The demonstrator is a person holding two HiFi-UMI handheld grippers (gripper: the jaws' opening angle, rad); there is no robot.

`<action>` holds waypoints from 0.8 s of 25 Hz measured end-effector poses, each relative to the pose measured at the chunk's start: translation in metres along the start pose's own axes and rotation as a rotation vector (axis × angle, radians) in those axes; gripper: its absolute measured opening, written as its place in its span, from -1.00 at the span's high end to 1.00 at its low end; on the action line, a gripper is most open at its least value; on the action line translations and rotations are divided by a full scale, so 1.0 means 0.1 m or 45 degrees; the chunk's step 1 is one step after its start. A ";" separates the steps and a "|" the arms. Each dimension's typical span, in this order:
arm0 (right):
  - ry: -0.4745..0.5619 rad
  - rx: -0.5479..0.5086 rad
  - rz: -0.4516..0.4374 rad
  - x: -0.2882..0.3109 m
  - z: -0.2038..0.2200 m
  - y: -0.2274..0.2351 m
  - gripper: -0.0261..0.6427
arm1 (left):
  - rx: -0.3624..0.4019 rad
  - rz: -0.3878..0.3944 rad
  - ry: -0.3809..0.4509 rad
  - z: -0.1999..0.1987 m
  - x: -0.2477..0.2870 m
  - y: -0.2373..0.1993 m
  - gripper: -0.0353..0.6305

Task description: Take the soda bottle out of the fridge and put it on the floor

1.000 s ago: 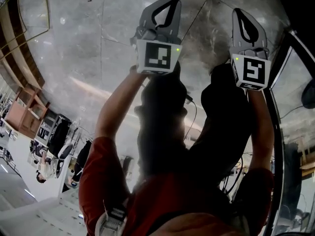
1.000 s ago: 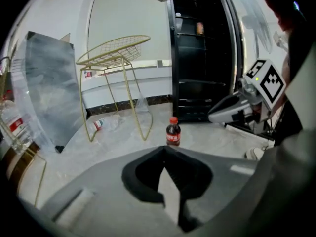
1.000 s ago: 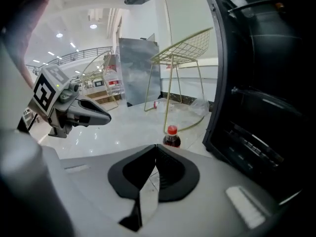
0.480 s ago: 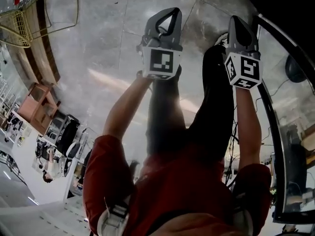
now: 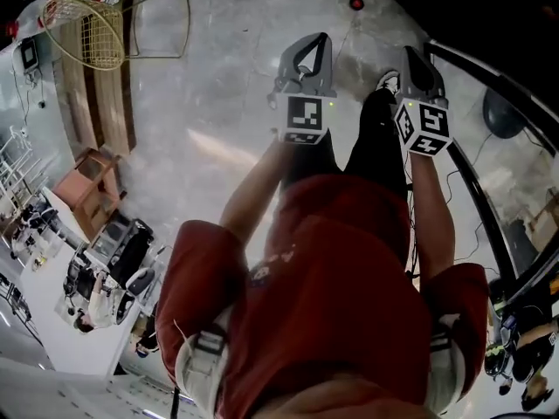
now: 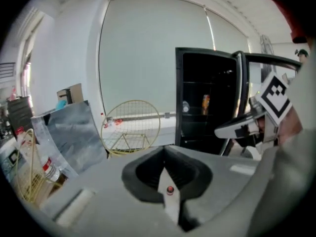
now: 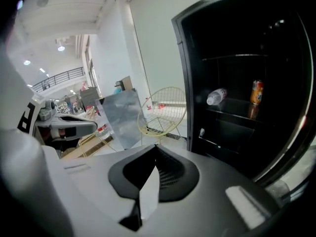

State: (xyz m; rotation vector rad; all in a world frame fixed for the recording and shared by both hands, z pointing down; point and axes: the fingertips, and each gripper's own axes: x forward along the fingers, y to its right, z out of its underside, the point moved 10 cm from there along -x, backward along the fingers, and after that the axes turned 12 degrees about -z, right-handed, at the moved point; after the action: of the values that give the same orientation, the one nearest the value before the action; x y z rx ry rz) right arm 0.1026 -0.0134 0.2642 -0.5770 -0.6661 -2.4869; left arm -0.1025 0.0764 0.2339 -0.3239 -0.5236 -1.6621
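Note:
The black fridge [image 7: 232,14] stands open ahead to my right. On a shelf inside stands an orange soda bottle [image 7: 256,93], with a clear bottle [image 7: 216,97] lying on its side left of it. The left gripper view shows the same orange soda bottle [image 6: 206,104] deep in the fridge [image 6: 197,58]. My left gripper [image 5: 325,38] and right gripper [image 5: 410,52] are held out side by side high above the floor, both shut and empty. Neither is near the shelf. The left gripper's [image 6: 165,148] jaws meet at the tip, and so do the right gripper's [image 7: 155,147].
The fridge's glass door [image 5: 476,94] swings out on the right, beside my right arm. A gold wire chair [image 5: 87,33] and a wooden crate [image 5: 87,182] stand to the left. A silver bag [image 6: 69,132] leans near the wire chair [image 6: 131,127]. A small red object [image 5: 355,3] lies on the floor ahead.
Both grippers have risen together, still shut, and the floor now lies much farther below. The person has straightened up, and more of the room shows.

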 end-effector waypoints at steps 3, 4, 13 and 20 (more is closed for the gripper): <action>0.050 0.039 0.008 -0.32 -0.37 -0.17 0.92 | -0.022 -0.008 0.004 -0.37 -0.27 -0.11 0.89; 0.069 0.042 0.007 -0.40 -0.51 -0.21 0.92 | -0.039 -0.009 0.013 -0.48 -0.34 -0.14 0.89; 0.227 -0.073 0.018 -0.81 -1.43 -0.35 0.92 | -0.053 0.045 0.096 -1.30 -0.61 -0.30 0.89; 0.256 -0.126 0.020 -0.98 -1.57 -0.48 0.92 | -0.006 0.033 0.170 -1.50 -0.63 -0.42 0.89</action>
State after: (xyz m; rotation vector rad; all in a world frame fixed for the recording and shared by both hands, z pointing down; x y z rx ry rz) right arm 0.1107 -0.0294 0.0735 -0.3592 -0.4619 -2.5310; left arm -0.1207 0.0572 0.0676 -0.2206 -0.4141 -1.6471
